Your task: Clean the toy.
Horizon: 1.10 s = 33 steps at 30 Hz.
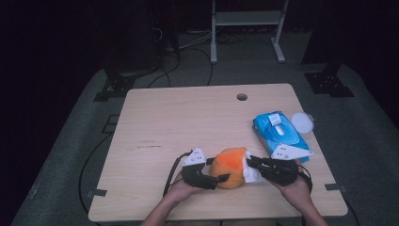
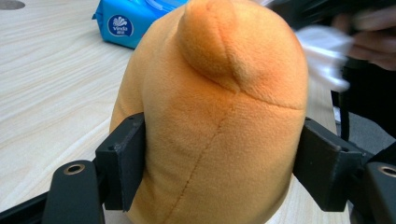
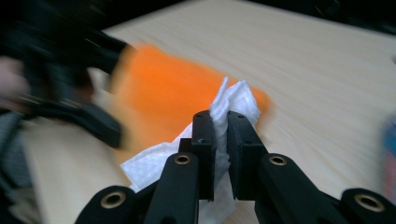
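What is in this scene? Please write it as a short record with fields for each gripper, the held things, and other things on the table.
left gripper: shut on the orange plush toy, one jaw on each side
right gripper: shut on a white wipe
wipe contact: against the toy's right side in the high view
surface: wooden table
other things: blue wipes pack and white round lid, near the table's right edge

Both forearms are coming in from 6 o'clock in the high view. Left gripper (image 1: 221, 177) is pointing twd 3 o'clock, jaws clamping the orange plush (image 1: 229, 167) on both sides. Right gripper (image 1: 250, 162) is aiming at 9-10 o'clock, jaws pinching a white wipe (image 3: 233, 105) tight against it.
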### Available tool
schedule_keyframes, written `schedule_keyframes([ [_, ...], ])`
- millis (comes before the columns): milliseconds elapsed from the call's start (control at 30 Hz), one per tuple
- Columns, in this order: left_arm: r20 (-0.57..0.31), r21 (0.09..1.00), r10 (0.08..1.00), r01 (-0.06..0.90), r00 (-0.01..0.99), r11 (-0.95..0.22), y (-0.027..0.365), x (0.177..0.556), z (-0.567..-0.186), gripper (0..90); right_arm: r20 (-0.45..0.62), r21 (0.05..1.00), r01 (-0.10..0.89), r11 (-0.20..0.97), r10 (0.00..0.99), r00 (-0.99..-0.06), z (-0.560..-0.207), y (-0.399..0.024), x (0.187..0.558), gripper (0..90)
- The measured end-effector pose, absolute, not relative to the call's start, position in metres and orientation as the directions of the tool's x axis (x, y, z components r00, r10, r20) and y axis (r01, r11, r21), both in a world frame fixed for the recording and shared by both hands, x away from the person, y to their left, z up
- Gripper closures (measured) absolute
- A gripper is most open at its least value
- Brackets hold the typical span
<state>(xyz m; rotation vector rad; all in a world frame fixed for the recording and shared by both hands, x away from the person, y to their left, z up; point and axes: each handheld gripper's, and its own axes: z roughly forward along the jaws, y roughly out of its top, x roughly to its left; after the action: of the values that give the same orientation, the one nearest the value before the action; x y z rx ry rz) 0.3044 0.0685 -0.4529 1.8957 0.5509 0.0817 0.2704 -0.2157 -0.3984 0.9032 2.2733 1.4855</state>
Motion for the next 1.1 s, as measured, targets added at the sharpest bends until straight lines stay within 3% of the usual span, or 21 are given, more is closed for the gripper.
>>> schedule_keyframes([
  [67, -0.196, 0.900, 0.413, 0.331, 0.889, -0.284, 0.067, 0.304, -0.453, 25.5, 0.126, 0.913, 0.324, 0.249, 0.584, -0.802, -0.391, -0.208, 0.265, 81.2],
  [200, -0.194, 0.898, 0.419, 0.332, 0.887, -0.288, 0.069, 0.304, -0.452, 26.8, 0.080, 0.906, 0.305, 0.293, 0.589, -0.804, -0.396, -0.198, 0.267, 81.0],
  [500, -0.226, 0.899, 0.427, 0.356, 0.876, -0.256, 0.071, 0.308, -0.453, 28.6, 0.116, 0.866, 0.417, 0.274, 0.703, -0.702, -0.416, -0.228, 0.285, 81.1],
  [700, -0.209, 0.905, 0.424, 0.338, 0.882, -0.258, 0.068, 0.306, -0.455, 26.2, 0.156, 0.909, 0.360, 0.209, 0.630, -0.761, -0.397, -0.215, 0.274, 81.0],
  [833, -0.206, 0.901, 0.431, 0.342, 0.879, -0.266, 0.067, 0.305, -0.453, 26.5, 0.077, 0.911, 0.305, 0.279, 0.611, -0.788, -0.396, -0.196, 0.267, 80.5],
  [967, -0.224, 0.897, 0.433, 0.358, 0.873, -0.258, 0.070, 0.308, -0.453, 26.7, 0.076, 0.896, 0.347, 0.278, 0.673, -0.736, -0.404, -0.212, 0.276, 80.4],
  [1100, -0.199, 0.900, 0.436, 0.340, 0.877, -0.273, 0.067, 0.305, -0.451, 26.7, 0.145, 0.868, 0.429, 0.250, 0.699, -0.700, -0.409, -0.227, 0.282, 80.2],
])
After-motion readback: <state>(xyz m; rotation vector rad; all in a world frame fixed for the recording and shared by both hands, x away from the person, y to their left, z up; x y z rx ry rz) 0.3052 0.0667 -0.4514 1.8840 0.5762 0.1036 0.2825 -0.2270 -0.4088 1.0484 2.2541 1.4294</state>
